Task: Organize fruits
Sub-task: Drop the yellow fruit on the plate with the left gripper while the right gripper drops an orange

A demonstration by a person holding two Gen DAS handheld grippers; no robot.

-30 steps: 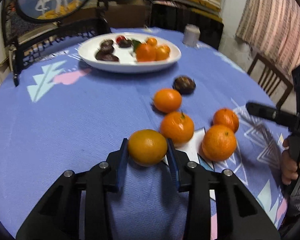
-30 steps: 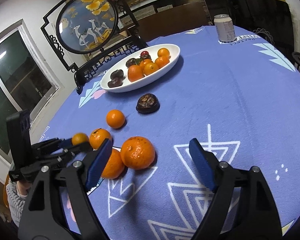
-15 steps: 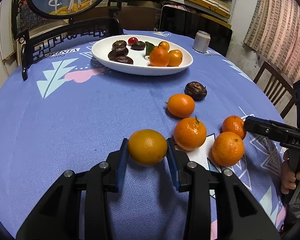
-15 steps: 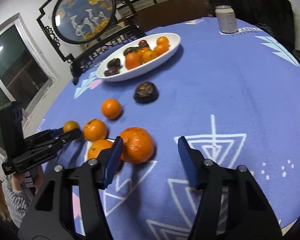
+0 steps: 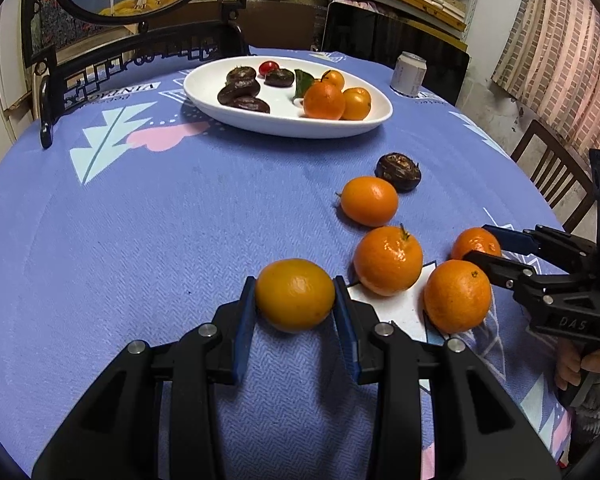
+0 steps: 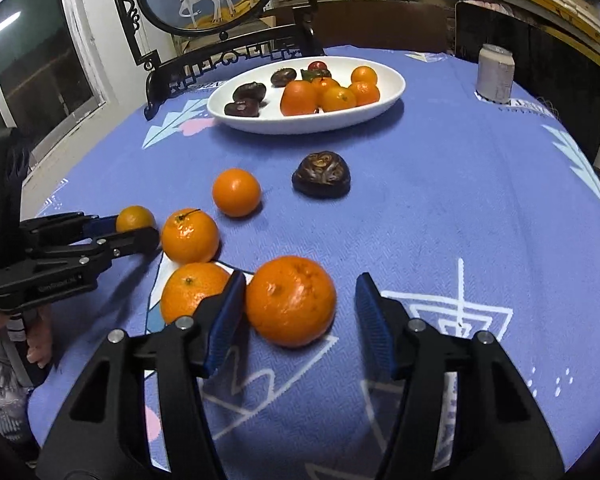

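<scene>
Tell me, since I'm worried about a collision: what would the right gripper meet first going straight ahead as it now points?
The large orange, already between the open right gripper jaws. Beyond it probably the dark fruit, though depth is unclear.

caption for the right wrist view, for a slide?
Right gripper open around a large orange on the blue tablecloth, white plate beyond.

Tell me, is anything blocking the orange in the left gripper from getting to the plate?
Nothing visible. The left gripper is shut on the orange, and only bare tablecloth lies between it and the plate. The loose oranges lie off to the right.
</scene>
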